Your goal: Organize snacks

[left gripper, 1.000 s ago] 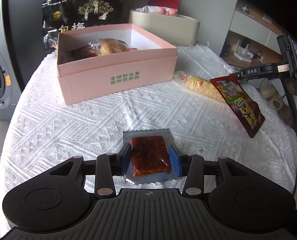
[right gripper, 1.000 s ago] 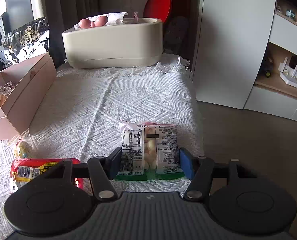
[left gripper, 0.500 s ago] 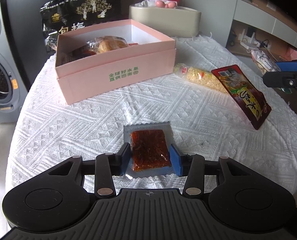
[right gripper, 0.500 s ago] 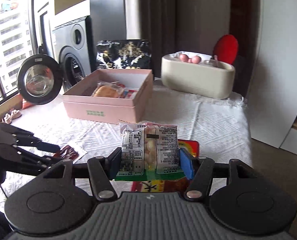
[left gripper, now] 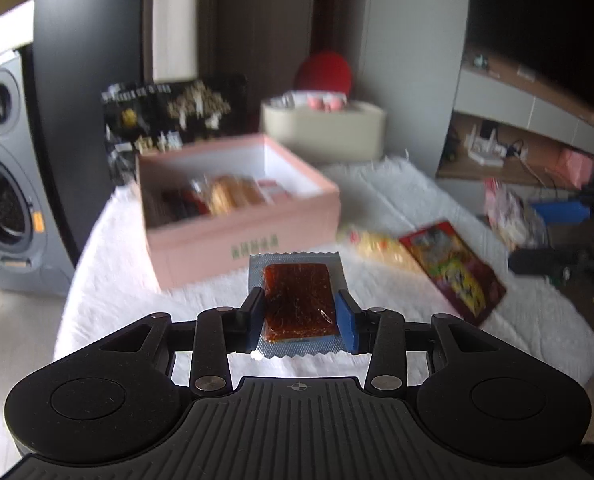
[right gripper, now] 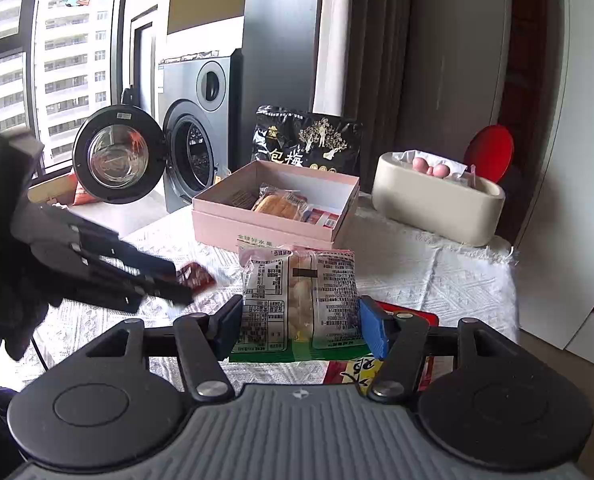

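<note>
Step in hand, as judged: carry phase, both grippers loaded and heading for the pink box (right gripper: 275,204).

Left gripper (left gripper: 300,309): fingers were closed narrow on a clear packet (left gripper: 297,300) of dark red-brown snack, held flat between the pads and raised off the tabletop (left gripper: 517,320). Box (left gripper: 237,204) sat ahead of the fingers and slightly to their left, open, with several wrapped snacks already inside. Left wrist view was motion-blurred, so fine detail was poor.

Right gripper (right gripper: 300,320): fingers were closed at medium width on a white bag (right gripper: 300,292) of pale round pieces, label side toward the camera, held upright and clear of the cloth. Box lay straight ahead of the fingers, well apart. Left gripper (right gripper: 185,280) showed to the left of the right fingers, its packet visible at the tips.

Loose items on the tabletop: a red pouch (left gripper: 453,268) and a yellow packet (left gripper: 381,246), ahead and to the right of the left fingers; the pouch (right gripper: 377,364) also lay under the right fingers. A cream tub (right gripper: 437,204) stood beyond the box, right of it.

Next move, judged: each gripper needs to come over the open box, lower inside the walls, then open. Two grippers converging on one box likely need staggering to avoid a clash; free floor in the box looked to be on its right side. Two items remain to collect.
</note>
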